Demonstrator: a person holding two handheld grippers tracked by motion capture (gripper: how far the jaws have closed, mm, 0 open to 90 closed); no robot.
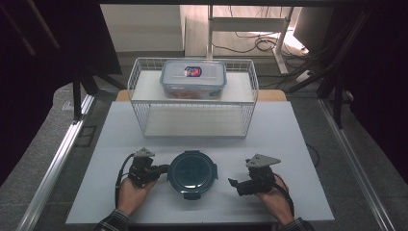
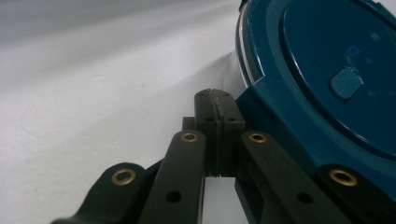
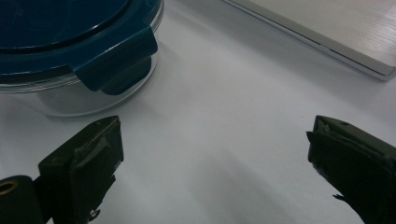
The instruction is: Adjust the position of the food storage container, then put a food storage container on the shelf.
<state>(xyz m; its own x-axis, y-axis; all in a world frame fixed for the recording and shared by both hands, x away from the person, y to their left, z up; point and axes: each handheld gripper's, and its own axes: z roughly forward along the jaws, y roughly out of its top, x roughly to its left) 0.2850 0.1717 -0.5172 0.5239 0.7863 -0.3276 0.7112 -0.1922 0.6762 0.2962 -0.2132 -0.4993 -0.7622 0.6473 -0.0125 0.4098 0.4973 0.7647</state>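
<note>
The round box (image 1: 193, 173) sat between the two grippers, blocking the middle. Bare bench (image 1: 288, 139) lay open on both sides. Behind it, the wire rack (image 1: 192, 98) stood in the way.

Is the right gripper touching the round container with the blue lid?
Apart. The right gripper view shows its open jaws short of the container, bare table between them; the high view also shows a gap between the right gripper and it.

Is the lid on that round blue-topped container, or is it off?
On. The dark blue lid sits flat on the round clear container, and in the right gripper view a side clasp is folded down over the rim.
</note>
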